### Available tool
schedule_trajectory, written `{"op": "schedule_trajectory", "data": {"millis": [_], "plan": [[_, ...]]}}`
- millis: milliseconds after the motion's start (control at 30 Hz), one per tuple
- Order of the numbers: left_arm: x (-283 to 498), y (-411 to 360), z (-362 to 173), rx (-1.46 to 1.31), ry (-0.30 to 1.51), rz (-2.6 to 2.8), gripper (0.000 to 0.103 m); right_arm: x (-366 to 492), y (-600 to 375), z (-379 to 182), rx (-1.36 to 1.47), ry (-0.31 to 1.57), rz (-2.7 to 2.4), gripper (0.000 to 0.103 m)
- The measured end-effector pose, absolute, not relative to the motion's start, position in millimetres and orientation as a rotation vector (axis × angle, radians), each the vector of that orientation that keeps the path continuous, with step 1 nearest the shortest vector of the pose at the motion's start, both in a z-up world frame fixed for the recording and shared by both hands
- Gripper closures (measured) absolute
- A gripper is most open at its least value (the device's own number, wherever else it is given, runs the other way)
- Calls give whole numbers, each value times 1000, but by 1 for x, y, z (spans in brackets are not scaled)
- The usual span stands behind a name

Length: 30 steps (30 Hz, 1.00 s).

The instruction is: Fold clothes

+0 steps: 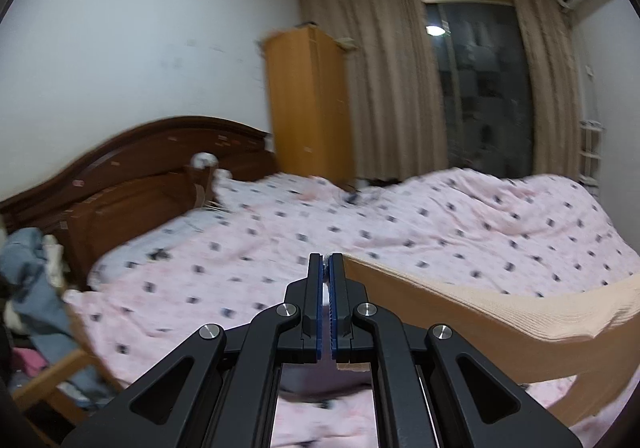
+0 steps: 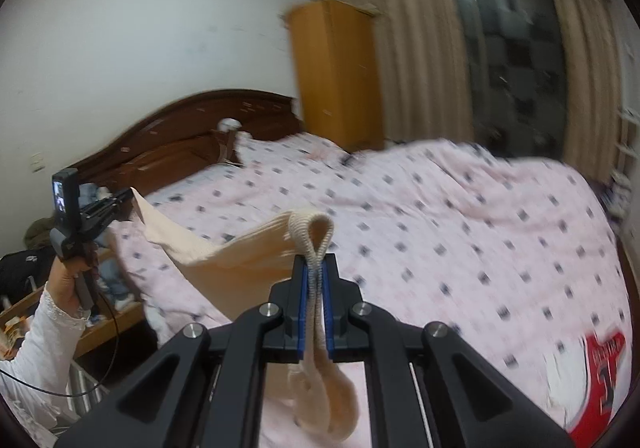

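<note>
A peach knitted garment (image 1: 500,312) is stretched in the air above the bed between both grippers. My left gripper (image 1: 327,260) is shut on one edge of it, and the cloth runs off to the right from its tips. In the right wrist view my right gripper (image 2: 316,262) is shut on a ribbed hem of the peach garment (image 2: 240,252), which loops above the tips and hangs in a bunch below the jaws. The left gripper (image 2: 130,198) shows at far left, held by a hand (image 2: 68,280) in a white sleeve, gripping the other end.
A bed with a pink patterned sheet (image 1: 400,232) fills the middle; a dark wooden headboard (image 1: 132,164) stands behind. A red and white jersey (image 2: 592,376) lies at the lower right. A wooden wardrobe (image 1: 308,104), curtains and a window are at the back. Clothes pile (image 1: 32,276) at left.
</note>
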State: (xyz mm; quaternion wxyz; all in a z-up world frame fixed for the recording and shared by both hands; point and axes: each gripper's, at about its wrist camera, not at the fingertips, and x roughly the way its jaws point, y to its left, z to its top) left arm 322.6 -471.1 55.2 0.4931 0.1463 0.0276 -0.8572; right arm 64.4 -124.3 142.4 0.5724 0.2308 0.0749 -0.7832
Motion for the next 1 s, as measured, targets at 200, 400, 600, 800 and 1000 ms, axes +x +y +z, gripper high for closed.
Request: {"op": "schedule_trajectory", "data": {"millis": [200,400,600,800,1000], "plan": [[234,-448,22,454,82,-2209,101,-2,-64,93,693,139,-1961,95],[170,-435,4,519,109,-2265,101,-68,-30,56,814,90,-2048,95],[136,-444,-16,598,138,-2252,101,-124,-32,16,944,68,-2067,95],[103,-467,-56,748,157,-2221,101,-178,-56,-50,1121,79,-2041,95],[68,-485,-92,855,168,-2186,101,-218,-89,-104,1234,131,-2025,96]]}}
